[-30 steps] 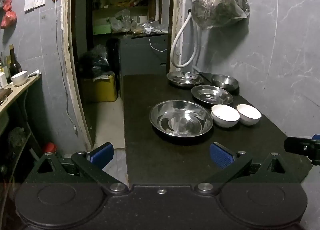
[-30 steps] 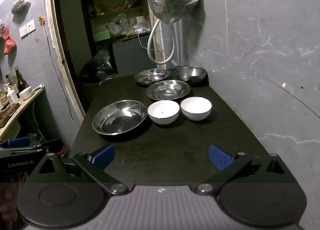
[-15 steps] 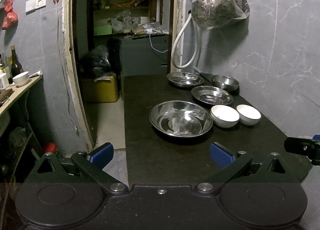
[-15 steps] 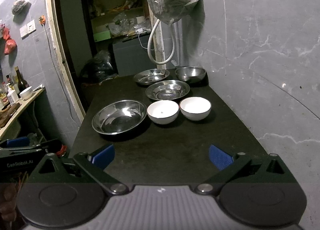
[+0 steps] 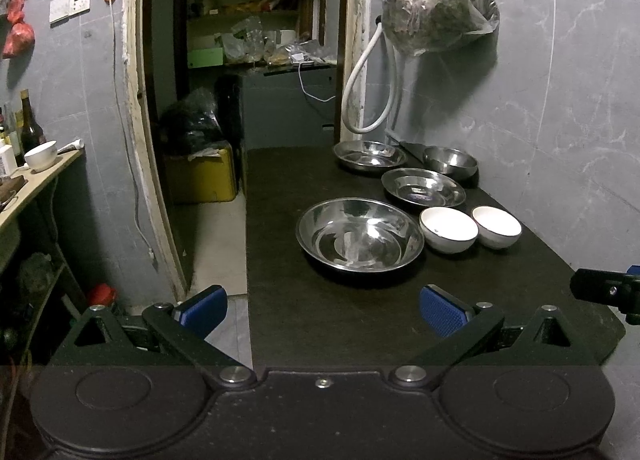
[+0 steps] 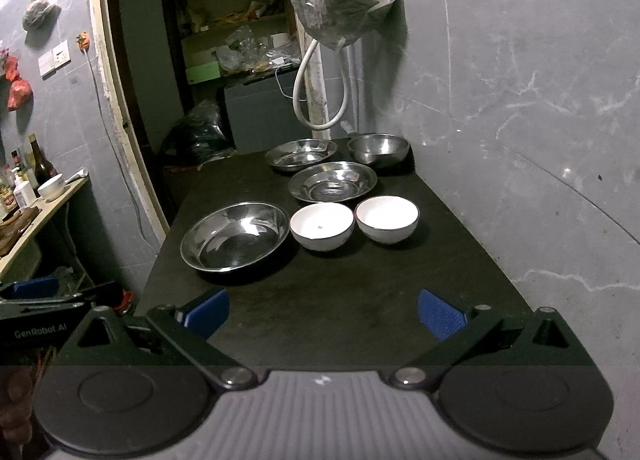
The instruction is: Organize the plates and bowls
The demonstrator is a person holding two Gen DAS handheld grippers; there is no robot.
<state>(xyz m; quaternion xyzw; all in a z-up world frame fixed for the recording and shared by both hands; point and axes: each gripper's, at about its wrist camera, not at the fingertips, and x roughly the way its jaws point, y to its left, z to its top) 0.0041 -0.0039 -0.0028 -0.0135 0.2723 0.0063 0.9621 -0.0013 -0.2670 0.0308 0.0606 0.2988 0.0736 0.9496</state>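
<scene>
a bulging plastic bag (image 5: pixel 438 6) hangs on the grey wall above a looped white hose (image 5: pixel 362 94).

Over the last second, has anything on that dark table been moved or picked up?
No. Neither gripper has taken hold of anything: the left gripper and the right gripper both stay open and empty, short of the dishes. The views drift very slightly, nothing more. The large steel bowl, the two white bowls and the steel plates behind them sit where they were.
</scene>
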